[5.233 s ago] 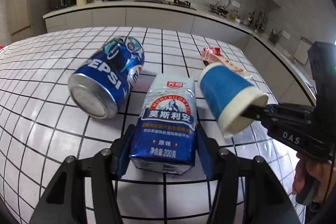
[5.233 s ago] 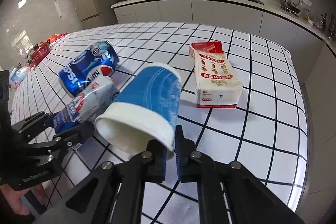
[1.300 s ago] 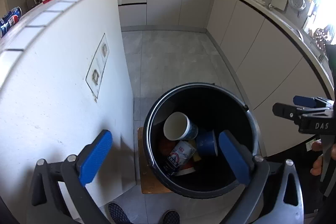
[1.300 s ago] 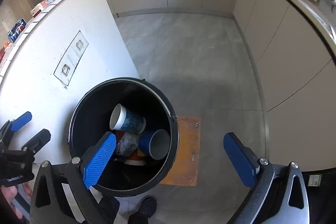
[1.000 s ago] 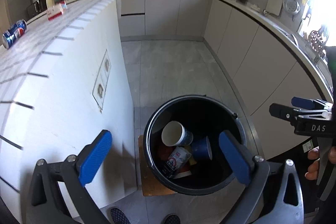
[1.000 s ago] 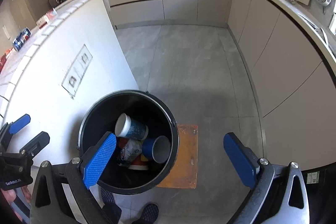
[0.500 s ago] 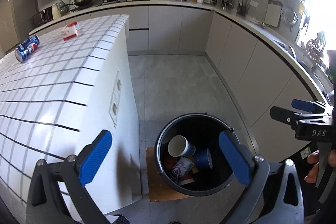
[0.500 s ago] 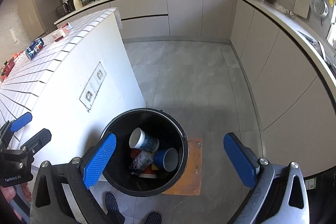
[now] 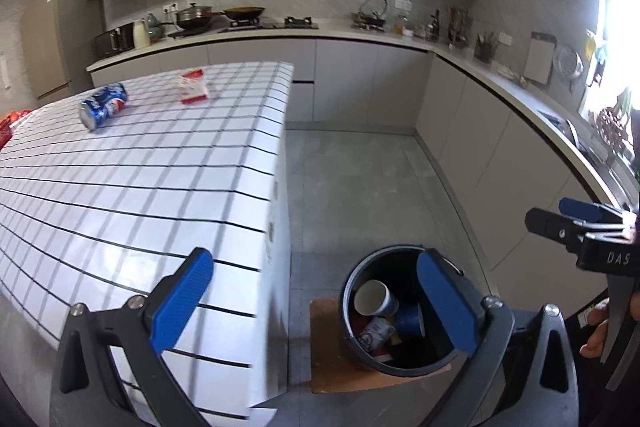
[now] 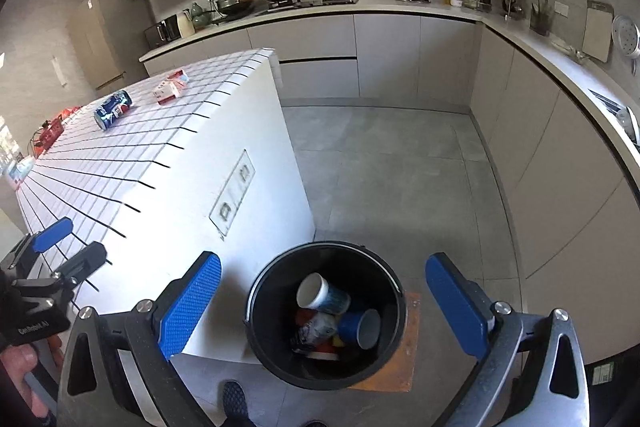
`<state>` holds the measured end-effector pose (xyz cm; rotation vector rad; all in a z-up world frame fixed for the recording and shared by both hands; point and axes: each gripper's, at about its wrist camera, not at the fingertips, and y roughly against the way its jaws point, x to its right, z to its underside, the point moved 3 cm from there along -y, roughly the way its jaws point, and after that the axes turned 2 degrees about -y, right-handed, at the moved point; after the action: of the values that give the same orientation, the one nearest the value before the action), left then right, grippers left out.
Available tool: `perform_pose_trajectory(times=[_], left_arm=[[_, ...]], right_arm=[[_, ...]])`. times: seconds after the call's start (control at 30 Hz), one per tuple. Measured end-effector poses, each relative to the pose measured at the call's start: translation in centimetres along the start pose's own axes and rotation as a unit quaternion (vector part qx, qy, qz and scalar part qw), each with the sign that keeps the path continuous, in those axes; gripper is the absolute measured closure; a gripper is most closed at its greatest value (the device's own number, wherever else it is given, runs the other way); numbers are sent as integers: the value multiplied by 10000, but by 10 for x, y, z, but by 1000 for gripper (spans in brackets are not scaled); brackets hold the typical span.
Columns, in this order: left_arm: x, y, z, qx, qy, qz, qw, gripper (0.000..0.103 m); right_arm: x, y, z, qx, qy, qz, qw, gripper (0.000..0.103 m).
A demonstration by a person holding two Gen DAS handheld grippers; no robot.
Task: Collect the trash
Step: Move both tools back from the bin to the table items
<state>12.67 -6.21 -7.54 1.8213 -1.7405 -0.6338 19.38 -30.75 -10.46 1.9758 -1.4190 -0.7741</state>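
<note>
A black trash bin point(image 10: 256, 297) stands on the floor beside the white tiled island point(image 9: 140, 179), holding two blue paper cups point(image 10: 322, 294), a milk pouch point(image 10: 316, 329) and other scraps. On the island's far end lie a blue Pepsi can point(image 9: 103, 105) and a red-and-white packet point(image 9: 193, 87). My left gripper point(image 9: 316, 303) is open and empty, hovering over the island's edge and the bin point(image 9: 350, 281). My right gripper point(image 10: 324, 299) is open and empty above the bin. Each gripper shows at the other view's side.
Grey cabinets and a counter point(image 10: 540, 51) with kitchenware run along the back and right walls. Open grey floor point(image 10: 392, 163) lies between island and cabinets. A brown mat point(image 9: 332, 363) sits under the bin. A shoe point(image 10: 234, 401) shows at the bottom edge. Red items point(image 10: 52, 131) sit far left.
Both grippers have risen and tilted up away from the bin, so the island top with the can and packet has come into view. Earlier they let the cup and pouch go into the bin.
</note>
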Motion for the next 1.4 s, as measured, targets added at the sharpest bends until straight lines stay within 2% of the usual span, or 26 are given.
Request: perform_pose_trajectory(times=[0.23, 0.47, 0.57, 0.7, 0.97, 1.17, 1.4], left_arm=[[-31, 16, -10, 199, 155, -285, 9993, 0], [-70, 27, -11, 321, 402, -593, 9969, 0], [-85, 33, -10, 455, 512, -620, 9957, 0], [-104, 45, -10, 833, 631, -836, 9910, 0], [-143, 50, -18, 834, 779, -1197, 9862, 0], [-178, 48, -26, 686, 880, -1447, 9832, 0], [-222, 33, -38, 685, 865, -1559, 9816, 0]], right_arm=[[-26, 4, -13, -36, 213, -82, 9997, 0], [-61, 6, -37, 172, 337, -248, 9990, 0], [-79, 6, -44, 245, 502, -311, 9980, 0], [-108, 2, -51, 314, 796, -348, 9957, 0], [-166, -2, -66, 444, 1192, -578, 9902, 0], [-208, -13, -79, 497, 1365, -714, 9868, 0], [-255, -37, -98, 520, 1460, -765, 9850, 0]])
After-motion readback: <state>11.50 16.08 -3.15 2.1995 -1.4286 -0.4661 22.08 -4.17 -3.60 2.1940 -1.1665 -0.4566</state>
